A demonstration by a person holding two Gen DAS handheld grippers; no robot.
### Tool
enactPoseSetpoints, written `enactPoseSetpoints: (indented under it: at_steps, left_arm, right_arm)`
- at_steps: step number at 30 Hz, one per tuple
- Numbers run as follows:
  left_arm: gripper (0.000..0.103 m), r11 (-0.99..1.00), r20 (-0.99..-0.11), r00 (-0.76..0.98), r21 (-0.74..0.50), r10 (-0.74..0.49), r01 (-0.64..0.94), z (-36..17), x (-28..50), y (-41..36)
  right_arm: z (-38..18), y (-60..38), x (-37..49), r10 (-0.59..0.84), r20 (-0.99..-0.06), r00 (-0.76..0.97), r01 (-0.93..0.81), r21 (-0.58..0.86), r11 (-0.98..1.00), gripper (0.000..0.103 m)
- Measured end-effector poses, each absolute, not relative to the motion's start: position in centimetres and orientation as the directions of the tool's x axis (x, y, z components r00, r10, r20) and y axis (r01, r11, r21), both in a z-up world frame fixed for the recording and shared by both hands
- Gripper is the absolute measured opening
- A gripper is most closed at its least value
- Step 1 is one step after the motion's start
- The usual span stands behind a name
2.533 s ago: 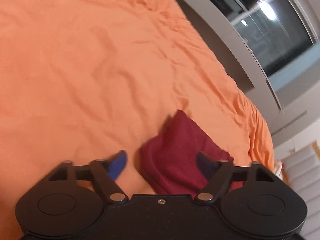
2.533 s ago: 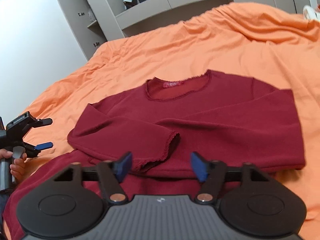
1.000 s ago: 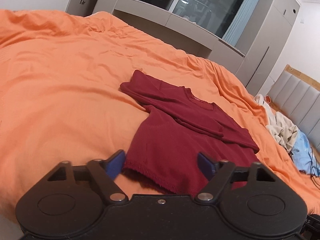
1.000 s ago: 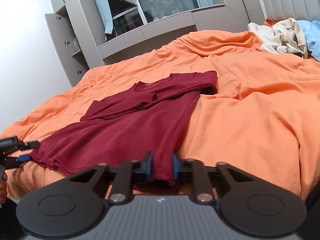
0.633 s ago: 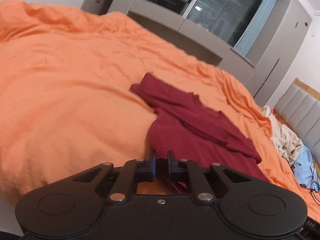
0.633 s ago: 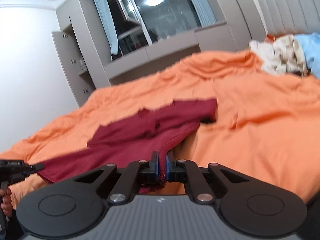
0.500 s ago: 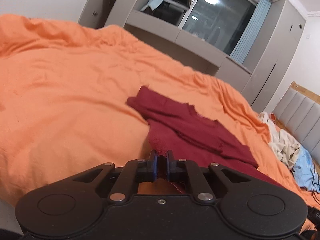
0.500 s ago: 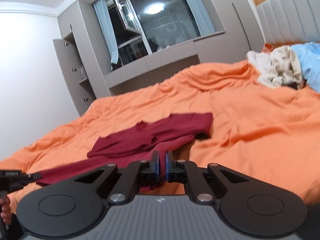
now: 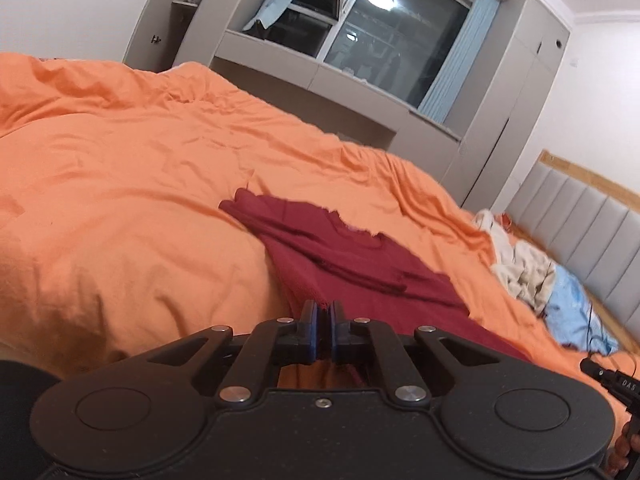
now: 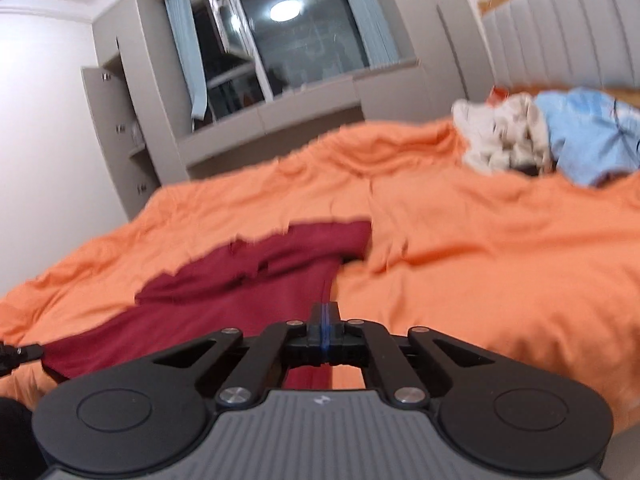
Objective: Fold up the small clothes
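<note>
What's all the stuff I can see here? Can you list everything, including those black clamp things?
Top: one, dark red, long-sleeved, lying on the bed with sleeves folded across it, its near hem corners pinched.
Duvet: one, orange, rumpled, covering the bed.
Clothes pile: one heap, cream and light blue, at the far end by the headboard.
Headboard: one, grey padded with wooden trim, on the right.
Window: one, dark outside, pale blue curtains, a ceiling light reflected in it.
Cabinets: grey, built in around the window.
Left gripper: black with blue pads, shut on the top's hem.
Right gripper: black with blue pads, shut on the top's hem.
</note>
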State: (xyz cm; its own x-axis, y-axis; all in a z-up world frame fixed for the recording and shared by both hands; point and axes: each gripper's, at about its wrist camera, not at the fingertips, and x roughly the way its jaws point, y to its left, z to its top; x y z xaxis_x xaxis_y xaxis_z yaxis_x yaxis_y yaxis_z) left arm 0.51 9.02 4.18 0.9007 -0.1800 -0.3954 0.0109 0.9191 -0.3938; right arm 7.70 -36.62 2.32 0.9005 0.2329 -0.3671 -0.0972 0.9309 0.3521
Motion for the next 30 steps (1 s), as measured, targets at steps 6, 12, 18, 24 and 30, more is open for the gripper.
enactPoseSetpoints:
  at_steps: [6, 12, 18, 24, 30]
  left_arm:
    - [0.009, 0.923, -0.427, 0.888, -0.385, -0.173, -0.005, 2.8, 0.7, 9.4]
    - [0.056, 0.940, -0.442, 0.885, -0.340, -0.144, -0.016, 2.9, 0.5, 9.3]
    - [0.101, 0.975, -0.422, 0.902, -0.224, -0.093, -0.004, 3.6, -0.1, 8.0]
    - [0.102, 0.989, -0.454, 0.885, -0.142, -0.104, 0.044, 3.0, 0.7, 6.1]
    - [0.102, 0.991, -0.483, 0.865, -0.079, -0.135, 0.110, 1.9, 1.4, 4.2]
  right_arm:
    - [1.2, -34.6, 7.3, 0.235, -0.415, 0.879, -0.136, 0.254, 0.957, 0.010]
    - [1.3, -31.1, 7.0, 0.283, -0.461, 0.841, -0.284, 0.068, 0.956, 0.071]
    - [0.8, -26.4, 5.6, 0.187, -0.493, 0.850, -0.375, -0.314, 0.872, 0.089]
    - [-1.6, -23.4, 5.6, 0.097, -0.529, 0.843, -0.415, -0.524, 0.744, 0.090]
    - [-3.2, -21.6, 5.8, 0.095, -0.527, 0.845, -0.458, -0.618, 0.639, 0.075]
